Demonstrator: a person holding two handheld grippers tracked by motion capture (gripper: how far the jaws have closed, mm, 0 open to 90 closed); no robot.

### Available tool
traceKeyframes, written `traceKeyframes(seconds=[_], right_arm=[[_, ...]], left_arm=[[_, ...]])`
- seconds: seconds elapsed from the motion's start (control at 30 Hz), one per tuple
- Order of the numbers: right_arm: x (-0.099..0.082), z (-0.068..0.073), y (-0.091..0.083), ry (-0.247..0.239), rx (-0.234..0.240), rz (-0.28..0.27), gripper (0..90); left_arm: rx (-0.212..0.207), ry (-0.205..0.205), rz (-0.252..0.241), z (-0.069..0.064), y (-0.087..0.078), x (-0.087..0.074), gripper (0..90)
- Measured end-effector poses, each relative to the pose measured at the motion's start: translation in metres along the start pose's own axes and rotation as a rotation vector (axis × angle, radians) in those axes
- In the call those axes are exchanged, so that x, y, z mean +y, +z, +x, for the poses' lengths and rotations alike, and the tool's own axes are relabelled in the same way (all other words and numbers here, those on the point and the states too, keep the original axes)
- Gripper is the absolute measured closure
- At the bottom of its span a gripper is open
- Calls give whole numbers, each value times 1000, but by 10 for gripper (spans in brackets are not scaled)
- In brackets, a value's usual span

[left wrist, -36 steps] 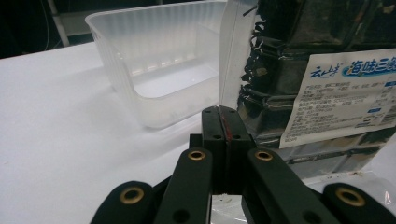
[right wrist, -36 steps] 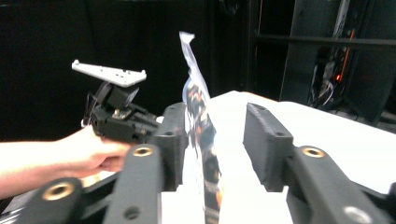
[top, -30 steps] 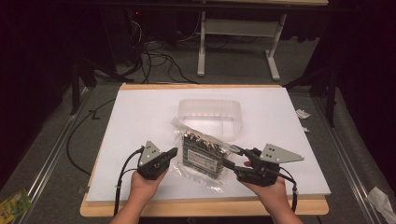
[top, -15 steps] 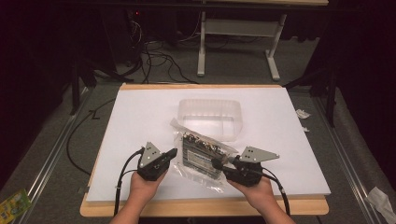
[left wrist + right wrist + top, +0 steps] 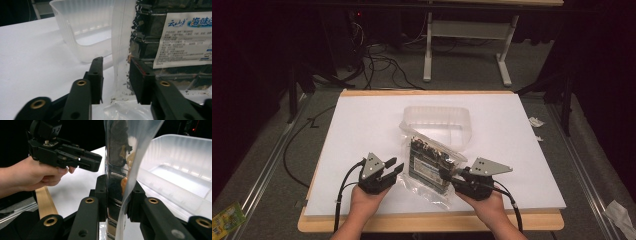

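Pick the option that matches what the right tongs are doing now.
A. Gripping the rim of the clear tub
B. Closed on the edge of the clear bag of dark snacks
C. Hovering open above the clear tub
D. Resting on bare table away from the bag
B: in the right gripper view the right tongs pinch the clear bag between their jaws, with the clear tub lying beyond, untouched.

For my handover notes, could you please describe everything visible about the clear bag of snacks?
The clear bag is glossy plastic holding dark packed pieces and a white printed label. It lies on the white table, its far end against the clear tub. The right gripper pinches one edge; the left gripper stands open around the other.
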State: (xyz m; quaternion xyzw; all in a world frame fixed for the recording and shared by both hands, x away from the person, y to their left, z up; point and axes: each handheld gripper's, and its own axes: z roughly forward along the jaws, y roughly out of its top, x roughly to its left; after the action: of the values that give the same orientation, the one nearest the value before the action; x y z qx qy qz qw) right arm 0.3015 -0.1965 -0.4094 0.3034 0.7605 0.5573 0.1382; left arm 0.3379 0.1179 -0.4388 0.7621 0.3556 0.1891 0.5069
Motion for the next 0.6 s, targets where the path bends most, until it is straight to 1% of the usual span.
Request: traceKeyframes(seconds=[0.07,0.1,0.17,0.2,0.27,0.3,0.33,0.43,0.47,0.6], right_arm=[[0,0,-1,1,-3,-3,759],[1,0,-1,1,-6,-6,760],[1,-1,-4,0,-14,-12,760],[2,-2,-6,-4,-20,-20,760],[2,-2,-8,-3,-23,-23,760],[3,-3,-9,-2,-25,-27,760],[3,-4,-11,-3,-28,-34,760],[5,-5,-15,-1,-35,-41,760],[5,-6,-17,-3,-38,-46,760],[8,-9,-23,-11,-50,-60,760]], left_arm=[[-4,2,4,0,0,-1,560],[-10,11,13,0,-1,-1,560],[-3,33,20,-1,-2,-3,514],[1,35,19,-1,-4,-3,485],[4,35,19,-1,-5,-3,464],[11,36,18,-1,-6,-4,464],[17,38,21,0,-6,-4,444],[30,45,38,0,-7,-5,410],[38,54,52,0,-9,-7,395],[47,63,67,-1,-14,-8,385]])
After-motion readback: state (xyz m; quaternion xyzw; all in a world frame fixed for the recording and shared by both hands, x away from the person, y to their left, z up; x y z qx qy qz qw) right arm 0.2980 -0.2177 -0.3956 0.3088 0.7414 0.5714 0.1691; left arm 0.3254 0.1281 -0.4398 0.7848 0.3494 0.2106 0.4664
